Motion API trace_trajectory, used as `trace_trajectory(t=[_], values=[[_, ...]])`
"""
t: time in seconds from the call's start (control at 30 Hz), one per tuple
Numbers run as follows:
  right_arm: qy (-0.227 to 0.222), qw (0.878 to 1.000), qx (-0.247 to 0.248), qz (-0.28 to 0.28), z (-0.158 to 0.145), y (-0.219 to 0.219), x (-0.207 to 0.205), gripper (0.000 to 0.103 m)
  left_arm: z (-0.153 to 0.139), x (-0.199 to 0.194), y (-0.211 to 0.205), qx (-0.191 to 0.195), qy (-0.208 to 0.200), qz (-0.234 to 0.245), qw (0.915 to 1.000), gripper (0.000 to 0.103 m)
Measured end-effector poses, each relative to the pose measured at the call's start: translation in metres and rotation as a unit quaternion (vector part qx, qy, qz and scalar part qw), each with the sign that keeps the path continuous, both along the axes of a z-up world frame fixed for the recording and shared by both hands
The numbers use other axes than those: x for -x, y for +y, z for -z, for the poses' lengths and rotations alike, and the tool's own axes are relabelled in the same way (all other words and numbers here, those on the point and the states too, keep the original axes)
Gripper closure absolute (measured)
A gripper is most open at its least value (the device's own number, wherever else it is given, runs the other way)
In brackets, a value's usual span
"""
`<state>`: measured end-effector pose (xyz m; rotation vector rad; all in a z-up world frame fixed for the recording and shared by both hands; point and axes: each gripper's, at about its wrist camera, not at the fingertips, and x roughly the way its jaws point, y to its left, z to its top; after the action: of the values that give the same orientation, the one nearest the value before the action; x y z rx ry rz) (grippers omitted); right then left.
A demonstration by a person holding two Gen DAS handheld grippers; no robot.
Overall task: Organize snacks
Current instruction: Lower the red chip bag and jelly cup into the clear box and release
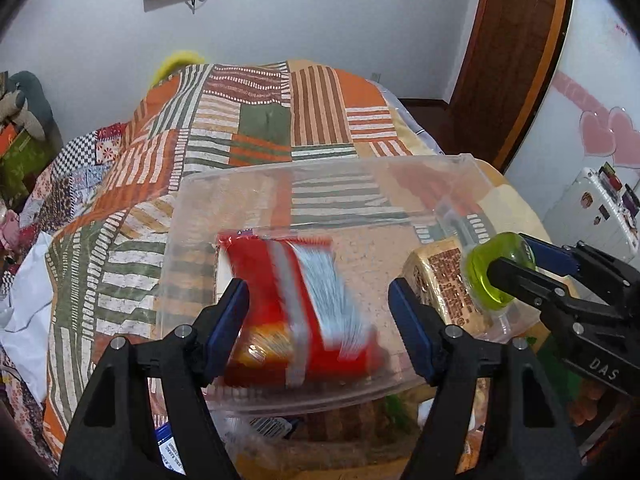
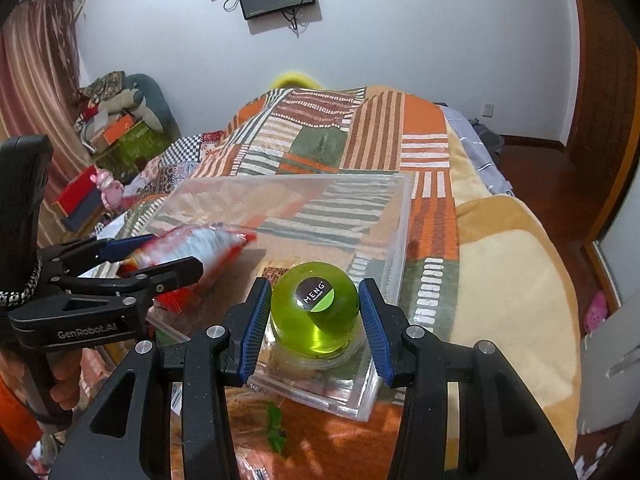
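Observation:
A clear plastic bin sits on the quilted bed; it also shows in the right wrist view. My left gripper is open over the bin. A red and silver snack bag, motion-blurred, is between its blue pads, apparently loose inside the bin; the bag also shows in the right wrist view. My right gripper is closed around a green jelly cup with a "MENG" label, over the bin's near right corner; cup also in the left wrist view. A yellow-tan packet lies in the bin.
More snack packets lie on the bed below the bin's near edge. The patchwork quilt covers the bed beyond. A white cabinet stands at right. Boxes and clutter sit at far left. A wooden door is behind.

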<state>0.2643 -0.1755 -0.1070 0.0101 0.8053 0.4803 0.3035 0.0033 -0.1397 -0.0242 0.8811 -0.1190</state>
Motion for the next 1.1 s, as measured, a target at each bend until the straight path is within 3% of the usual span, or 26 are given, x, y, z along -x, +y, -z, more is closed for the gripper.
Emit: trace_trajectory(t=[0.17,0.37,0.63,0.73,1.1], values=[[-0.012,1.0,0.002,0.005,-0.008,-0.005,0.005,0.06,-0.005,0.007,-0.002,0.0,-0.001,0.004,1.0,0.03],[-0.03,1.0,-0.002,0.001,-0.023,-0.009,0.019,0.05,-0.021,0.028,0.004,0.006,-0.015,-0.004,0.9999,0.029],[-0.048,0.999,-0.009,-0.016,-0.038,-0.007,0.049,0.031,-0.051,0.084,0.012,-0.01,-0.055,-0.013,0.9984,0.017],[-0.049,0.998,-0.012,-0.024,-0.04,-0.007,0.062,0.03,-0.057,0.106,0.017,-0.006,-0.06,-0.019,0.998,0.01],[-0.021,0.998,-0.004,-0.056,-0.02,0.0,0.103,0.022,-0.038,0.17,0.032,0.005,-0.026,-0.034,0.999,0.009]])
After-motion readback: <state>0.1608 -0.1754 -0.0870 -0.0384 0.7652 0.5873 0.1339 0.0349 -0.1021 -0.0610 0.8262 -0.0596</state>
